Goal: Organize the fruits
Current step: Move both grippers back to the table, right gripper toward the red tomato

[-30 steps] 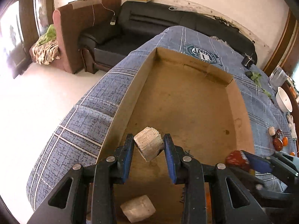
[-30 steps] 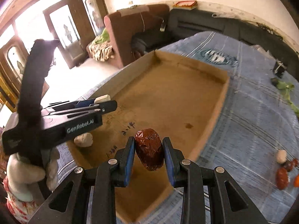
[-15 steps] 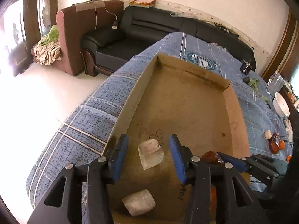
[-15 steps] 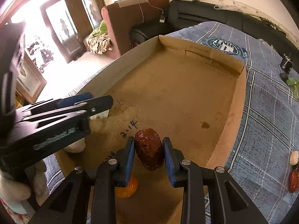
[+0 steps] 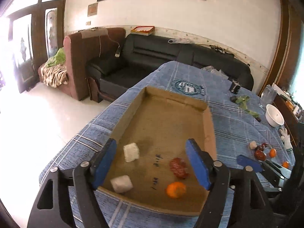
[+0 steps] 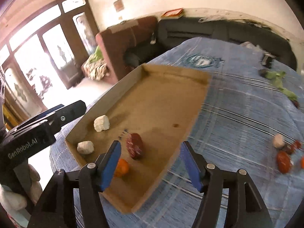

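The table (image 5: 237, 125), under its blue checked cloth, carries a shallow cardboard box (image 5: 208, 125), and that box now holds four pieces: two pale chunks, a dark red fruit and a small orange fruit. A second ago each gripper was clamped on a piece above the box floor; since then both have let go and drawn up and back, so the view takes in far more of the room. The left gripper (image 5: 152, 163) has just been opening and its fingers (image 5: 106, 161) now stand released and wide with nothing pressed between them; the pale chunk (image 5: 131, 152) it carried lies on the box floor near the left wall, a little beyond the other pale chunk (image 5: 121, 183) at the near edge. The right gripper (image 6: 151, 166) has likewise just been opening and is empty, and the dark red fruit (image 6: 135, 145) it held rests on the cardboard just beyond its left finger, with the orange fruit (image 6: 121, 168) close beside it toward the near edge. That looks like two placements finished at once. A small cluster of loose fruits (image 5: 261, 152) lies on the cloth well to the right of the box, so the sorting seems only partly done and those are probably the next to fetch.
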Tool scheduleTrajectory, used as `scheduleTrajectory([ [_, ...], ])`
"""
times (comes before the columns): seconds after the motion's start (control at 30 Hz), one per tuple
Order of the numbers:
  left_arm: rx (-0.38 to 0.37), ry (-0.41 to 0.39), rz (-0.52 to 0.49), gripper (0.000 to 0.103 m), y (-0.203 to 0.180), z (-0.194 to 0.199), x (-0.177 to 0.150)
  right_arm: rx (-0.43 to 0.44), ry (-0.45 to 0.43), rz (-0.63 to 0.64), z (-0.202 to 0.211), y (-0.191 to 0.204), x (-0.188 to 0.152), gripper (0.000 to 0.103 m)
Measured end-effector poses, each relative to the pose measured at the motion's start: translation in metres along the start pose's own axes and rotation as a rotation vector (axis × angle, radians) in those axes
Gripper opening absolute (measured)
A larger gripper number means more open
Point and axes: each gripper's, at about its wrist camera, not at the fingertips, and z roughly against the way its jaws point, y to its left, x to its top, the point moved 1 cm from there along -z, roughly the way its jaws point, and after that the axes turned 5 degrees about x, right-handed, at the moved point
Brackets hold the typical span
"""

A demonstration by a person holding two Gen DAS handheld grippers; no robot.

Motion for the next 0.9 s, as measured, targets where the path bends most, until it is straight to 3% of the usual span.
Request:
scheduleTrajectory([
  [0.2,-0.02,-0.017,-0.076,0.078,-0.044,0.01,-0.008,-0.134,-0.154,-0.022,0.061,-0.029,-0.017,0.096],
  [0.37,-0.02,-0.03,-0.149,0.078,-0.074,0.015,-0.016,-0.326,-0.322,-0.036,0.119,-0.051,-0.025,0.101],
  [0.47,-0.007,-0.05,-0.189,0.078,-0.09,0.019,-0.02,-0.398,-0.408,-0.052,0.145,-0.065,-0.032,0.103],
  [0.53,-0.009,-0.058,-0.207,0.078,-0.097,0.021,-0.022,-0.406,-0.405,-0.126,0.154,-0.085,-0.037,0.103],
  [0.67,-0.02,-0.06,-0.239,0.078,-0.11,0.021,-0.025,-0.3,-0.321,-0.305,0.157,-0.132,-0.048,0.103],
  [0.9,-0.023,-0.051,-0.278,0.078,-0.127,0.014,-0.03,-0.354,-0.298,-0.398,0.169,-0.17,-0.077,0.103],
])
